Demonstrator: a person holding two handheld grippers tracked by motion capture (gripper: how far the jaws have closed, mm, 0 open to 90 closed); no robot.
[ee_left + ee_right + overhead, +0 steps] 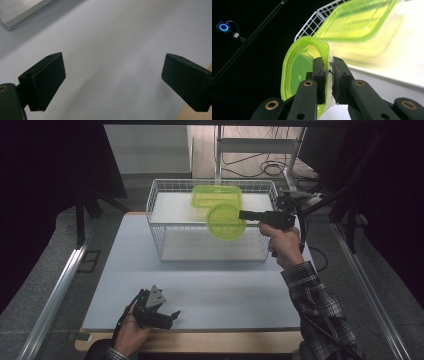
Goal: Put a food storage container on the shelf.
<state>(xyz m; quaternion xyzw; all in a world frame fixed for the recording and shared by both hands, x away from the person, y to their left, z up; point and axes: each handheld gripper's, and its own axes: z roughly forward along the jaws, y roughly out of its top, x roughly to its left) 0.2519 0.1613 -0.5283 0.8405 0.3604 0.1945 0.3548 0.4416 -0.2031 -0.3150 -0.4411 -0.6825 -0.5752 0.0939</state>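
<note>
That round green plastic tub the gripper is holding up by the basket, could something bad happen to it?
Maybe. The right gripper pinches the round green plastic tub only by its thin rim, so it might slip or twist loose. It also hangs close to the white wire basket and the rectangular green plastic container, so it might bump either one.

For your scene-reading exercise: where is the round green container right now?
In the high view the round green container hangs over the white wire basket, right of centre, clamped by the right gripper, just in front of the rectangular green container.
</note>
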